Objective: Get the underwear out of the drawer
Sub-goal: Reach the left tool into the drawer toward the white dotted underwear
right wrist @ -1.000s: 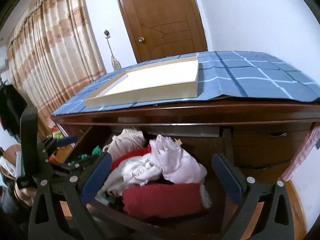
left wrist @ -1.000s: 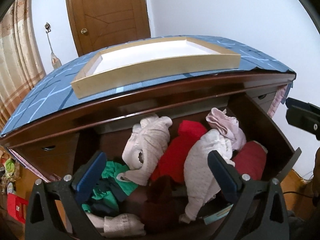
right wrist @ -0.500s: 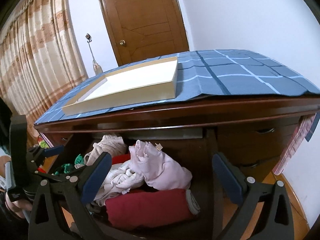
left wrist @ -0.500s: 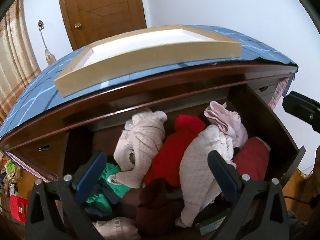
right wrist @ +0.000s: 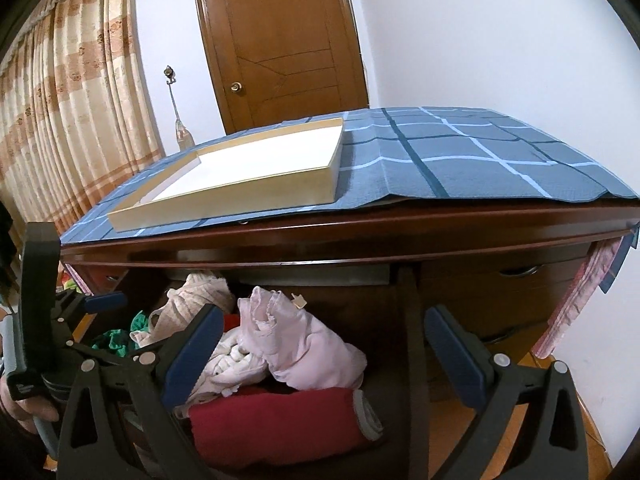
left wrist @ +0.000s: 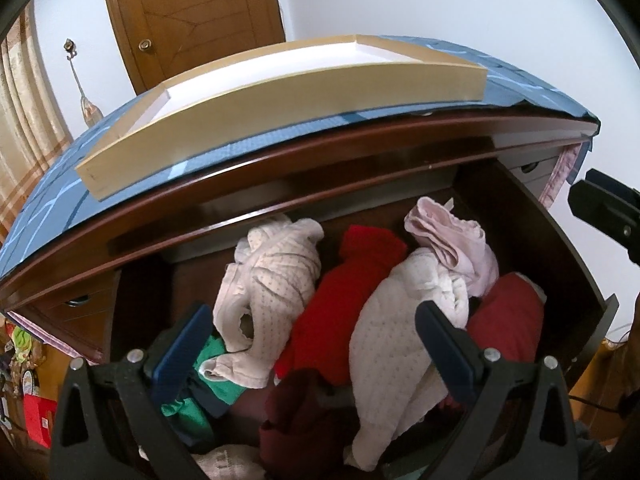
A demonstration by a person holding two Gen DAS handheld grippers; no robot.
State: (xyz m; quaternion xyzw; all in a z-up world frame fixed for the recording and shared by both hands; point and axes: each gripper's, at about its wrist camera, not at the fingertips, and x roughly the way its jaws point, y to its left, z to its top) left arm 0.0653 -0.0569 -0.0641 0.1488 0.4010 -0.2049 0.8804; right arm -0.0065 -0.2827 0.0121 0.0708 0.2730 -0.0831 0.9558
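We are seeing crumpled pale pink cotton underwear [left wrist: 452, 240] lying atop the open dark wooden drawer [left wrist: 552, 248]. We are holding both the left gripper [left wrist: 312, 344] and right gripper [right wrist: 322, 344] wide apart, gripping nothing.

A shallow wooden tray [right wrist: 224, 200] sat on a blue checked cloth [right wrist: 472, 160]; behind stood a brown door [right wrist: 280, 36] and striped curtains [right wrist: 72, 100].

We see our left hand-held gripper [left wrist: 312, 344] as a black plastic frame with two triangular cut-outs, one in each arm, and silver screws near the finger bases. Its fingers [left wrist: 444, 350] carry dark blue pads. Our right hand-held gripper [right wrist: 320, 352] is built the same: black arms, triangular openings, silver screws, blue pads. In the right wrist view, the left unit shows a tall black upright with a small white label low down.
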